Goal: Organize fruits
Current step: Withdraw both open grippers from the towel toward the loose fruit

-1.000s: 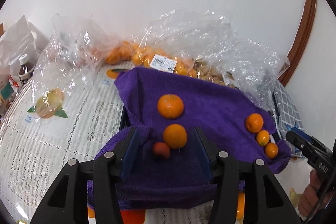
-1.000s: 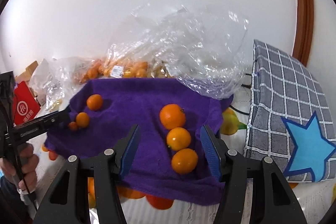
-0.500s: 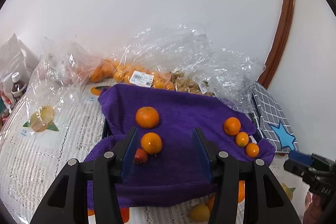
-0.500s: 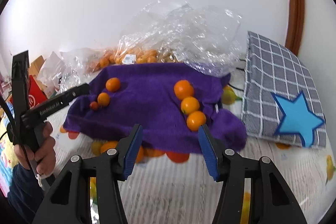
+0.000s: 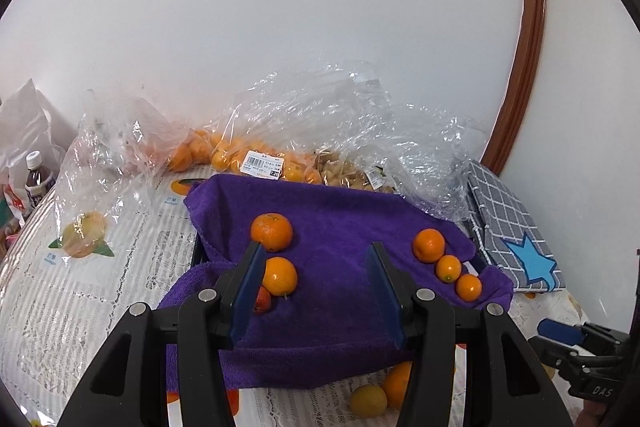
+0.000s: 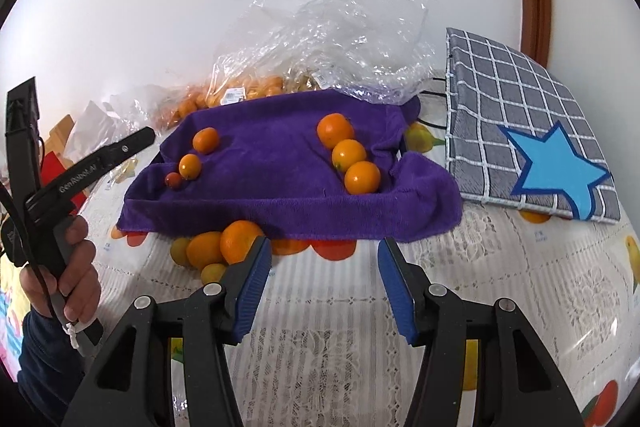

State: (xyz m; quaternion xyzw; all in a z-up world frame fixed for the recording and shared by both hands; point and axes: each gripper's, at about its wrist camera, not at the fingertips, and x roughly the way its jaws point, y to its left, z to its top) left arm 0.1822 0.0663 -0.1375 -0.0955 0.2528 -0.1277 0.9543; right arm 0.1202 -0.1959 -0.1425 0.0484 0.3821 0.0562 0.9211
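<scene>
A purple towel (image 5: 340, 223) (image 6: 272, 163) lies over a dark tray. On its left lie two oranges (image 5: 272, 231) (image 5: 280, 275) and a small red fruit (image 5: 263, 303). On its right three oranges lie in a row (image 5: 447, 267) (image 6: 349, 155). My left gripper (image 5: 316, 259) is open and empty above the towel's near edge. My right gripper (image 6: 324, 259) is open and empty over the tablecloth in front of the towel. Loose oranges (image 6: 224, 247) lie by the towel's front edge.
Clear plastic bags with oranges (image 5: 224, 151) and crumpled plastic (image 6: 332, 39) stand behind the towel by the wall. A grey checked bag with a blue star (image 6: 528, 139) lies to the right. A bottle (image 5: 38, 175) stands at far left. A lace tablecloth (image 6: 460, 307) covers the table.
Both grippers have drawn back from the towel; the fruit looks smaller and farther off. The right gripper has moved off the towel to the tablecloth. The fruit has not moved.
</scene>
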